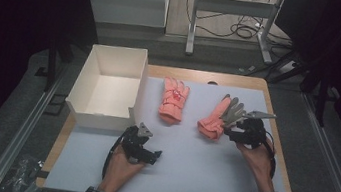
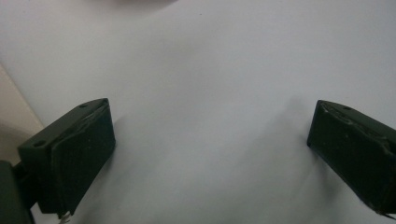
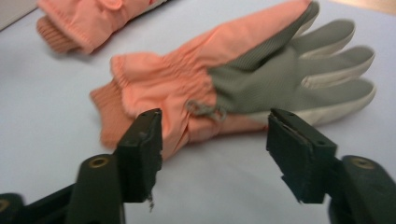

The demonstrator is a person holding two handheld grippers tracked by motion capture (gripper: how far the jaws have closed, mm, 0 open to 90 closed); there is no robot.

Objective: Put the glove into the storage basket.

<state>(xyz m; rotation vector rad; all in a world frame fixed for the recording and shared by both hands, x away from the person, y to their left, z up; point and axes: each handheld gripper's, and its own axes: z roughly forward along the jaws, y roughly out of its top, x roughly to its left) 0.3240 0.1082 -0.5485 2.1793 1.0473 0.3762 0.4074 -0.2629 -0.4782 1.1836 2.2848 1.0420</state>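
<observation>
Nothing is packed yet: the white box [image 1: 109, 85] at upper left is seen bare. The palm-up glove [image 3: 243, 88] lies on the table, framed but not gripped by the right gripper [image 3: 215, 140], fingers parted. The left gripper [image 2: 210, 154] is held open over bare table. The second glove [image 1: 173, 100] is left at centre.

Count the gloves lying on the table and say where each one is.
2. One pink glove lies palm down just right of the white box. The other glove lies palm up, grey palm showing, farther right, in front of the right gripper. The box's near inside corner is hidden.
</observation>
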